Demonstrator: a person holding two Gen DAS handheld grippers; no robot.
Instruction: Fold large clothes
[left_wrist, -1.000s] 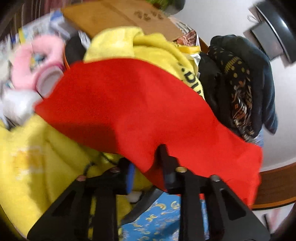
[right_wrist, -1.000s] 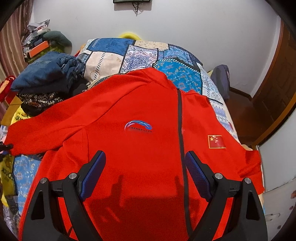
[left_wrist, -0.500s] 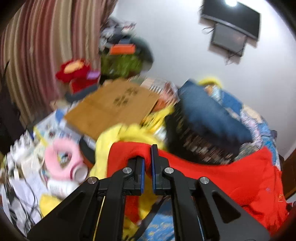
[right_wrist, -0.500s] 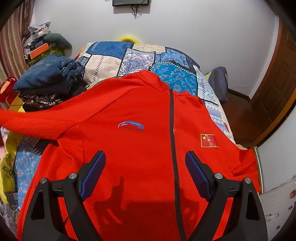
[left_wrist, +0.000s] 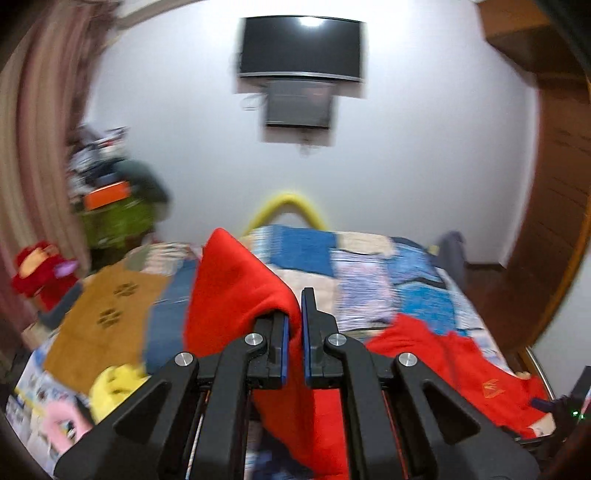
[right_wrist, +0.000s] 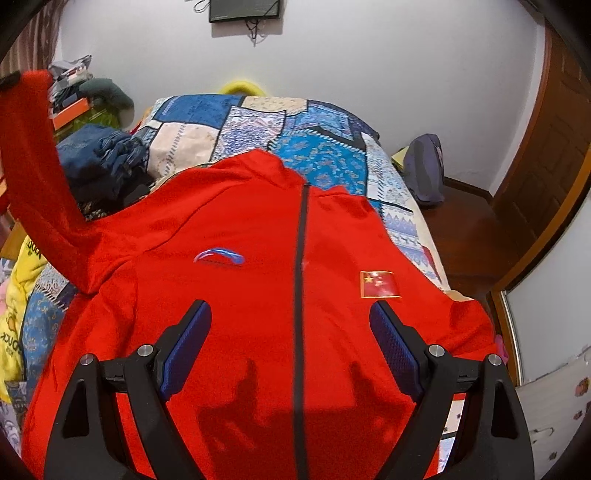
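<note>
A red zip jacket (right_wrist: 258, 302) lies front up on the patchwork bed (right_wrist: 258, 129), with a dark zip down its middle and a small flag badge on the chest. Its left sleeve (right_wrist: 40, 177) is lifted high off the bed. My left gripper (left_wrist: 294, 314) is shut on the cuff end of that red sleeve (left_wrist: 236, 288), which stands up above the pads and hangs down below them. My right gripper (right_wrist: 290, 332) hovers open just above the jacket's chest, nothing between its fingers.
Folded blue and dark clothes (right_wrist: 99, 162) are piled at the bed's left. Yellow garments (right_wrist: 22, 288) lie at the left edge, a brown board (left_wrist: 103, 317) beside them. A purple bag (right_wrist: 424, 173) sits right of the bed by a wooden door (right_wrist: 546, 158).
My left gripper closed on the red sleeve's edge, then rose and rolled, lifting the sleeve high above the bed. The right gripper drifted slightly over the jacket and stayed open.
</note>
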